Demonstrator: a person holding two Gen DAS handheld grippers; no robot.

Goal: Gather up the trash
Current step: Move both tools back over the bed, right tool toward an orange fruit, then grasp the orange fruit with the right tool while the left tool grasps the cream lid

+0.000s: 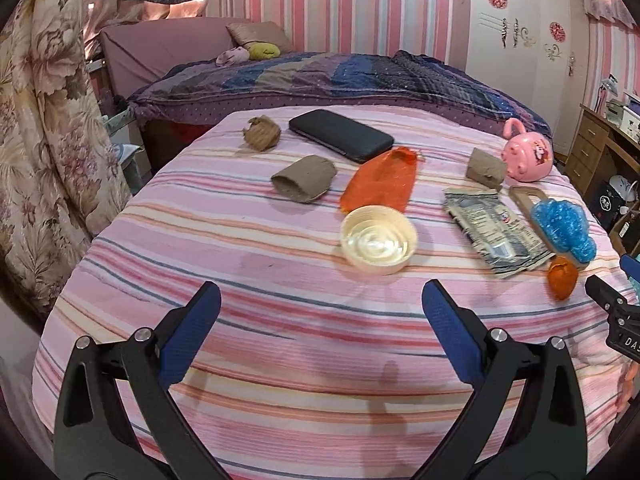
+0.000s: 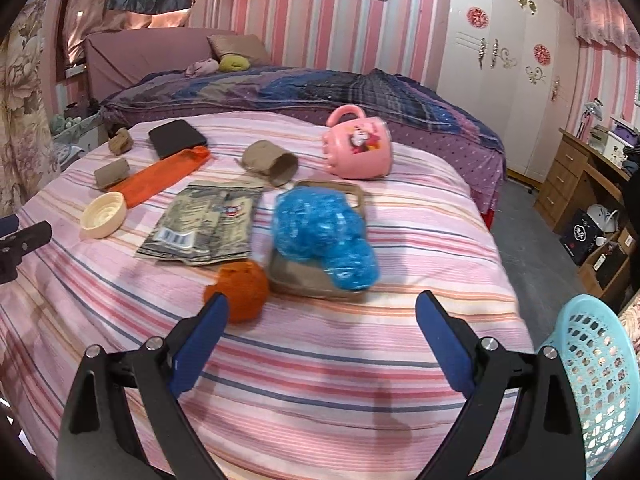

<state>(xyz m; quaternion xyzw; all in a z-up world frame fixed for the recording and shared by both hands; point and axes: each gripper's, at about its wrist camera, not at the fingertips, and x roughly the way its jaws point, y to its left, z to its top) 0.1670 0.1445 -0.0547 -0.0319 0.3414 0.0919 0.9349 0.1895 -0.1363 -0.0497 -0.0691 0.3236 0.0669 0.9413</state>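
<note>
Both tongs are spread wide and pinch nothing: the left gripper (image 1: pixel 321 300) hangs over bare striped blanket (image 1: pixel 248 304), the right gripper (image 2: pixel 322 312) likewise, with its left pad just beside the orange wad (image 2: pixel 239 290).

In the left view the trash lies in an arc. The cream lid (image 1: pixel 378 239) sits at 12 o'clock from the gripper, the orange bag (image 1: pixel 380 184) just beyond it and touching its rim. Two cardboard tubes (image 1: pixel 305 179) and (image 1: pixel 262 133) lie toward 11, a third tube (image 1: pixel 486 169) at 1, against the pink mug (image 1: pixel 527 156). The foil wrapper (image 1: pixel 494 232), blue plastic (image 1: pixel 564 229) and orange wad (image 1: pixel 562 276) lie at 2. A black case (image 1: pixel 340 135) lies far off at 12.

Only the right view shows the blue basket (image 2: pixel 600 364), at 4 o'clock off the blanket's edge. It also shows the blue plastic (image 2: pixel 324 236) resting on a cardboard piece (image 2: pixel 300 276), the wrapper (image 2: pixel 204 224) at 11, and the third tube (image 2: pixel 270 162) well apart from the mug (image 2: pixel 358 150).
</note>
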